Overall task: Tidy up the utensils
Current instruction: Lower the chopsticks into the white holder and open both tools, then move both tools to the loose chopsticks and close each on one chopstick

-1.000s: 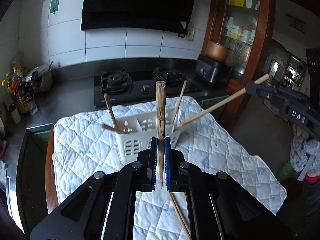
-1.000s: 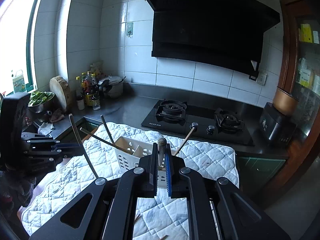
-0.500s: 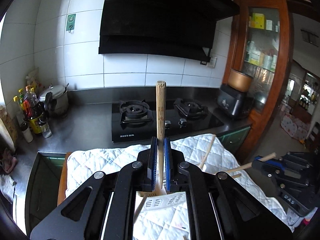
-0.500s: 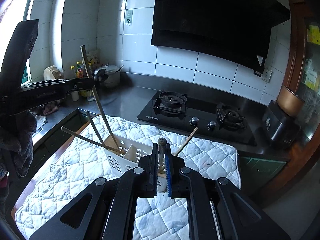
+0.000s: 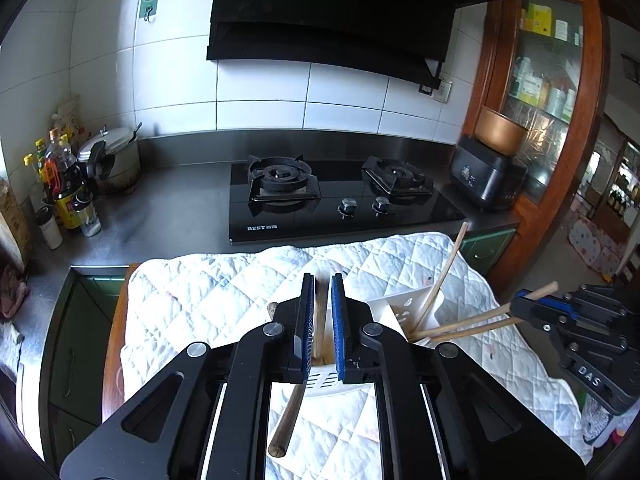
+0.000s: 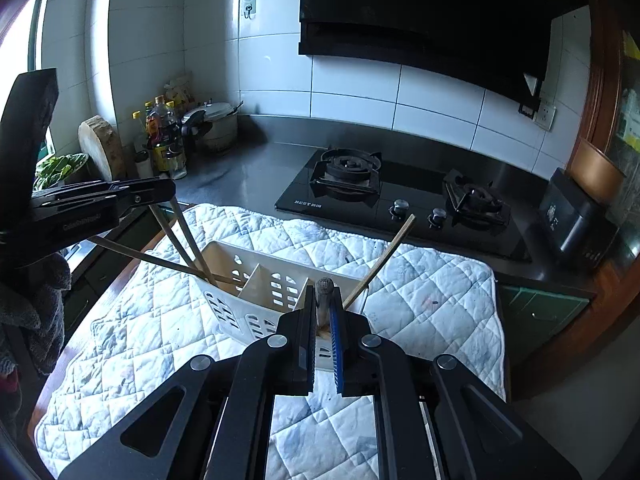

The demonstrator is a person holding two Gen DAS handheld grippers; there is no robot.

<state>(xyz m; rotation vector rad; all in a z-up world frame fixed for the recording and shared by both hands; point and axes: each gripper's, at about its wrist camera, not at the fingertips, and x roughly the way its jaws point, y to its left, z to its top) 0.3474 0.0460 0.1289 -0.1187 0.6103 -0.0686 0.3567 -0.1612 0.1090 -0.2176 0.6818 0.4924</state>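
A white slotted utensil caddy [image 6: 256, 292] stands on a quilted white mat [image 6: 420, 292]; it also shows in the left wrist view [image 5: 404, 308]. My left gripper [image 5: 321, 292] hangs above the caddy's left compartment with its jaws slightly parted around a wooden stick [image 5: 319, 320] that stands in the caddy; several wooden sticks [image 6: 180, 236] lean out there. My right gripper [image 6: 322, 304] is shut on a wooden-handled utensil [image 6: 323, 300] over the right compartment. One chopstick [image 6: 380, 262] leans out of that end. A dark wooden handle [image 5: 290, 416] lies under the left gripper.
A black two-burner gas hob [image 5: 340, 196] sits behind the mat on the steel counter. Bottles [image 5: 66, 192] and a pressure cooker [image 5: 114, 160] stand at the back left. A black appliance [image 5: 486, 178] stands by a wooden cabinet at the right.
The left gripper moved down over the caddy and its jaws parted; the stick it held upright has dropped low between them. The right gripper lowered its utensil toward the caddy's right end.
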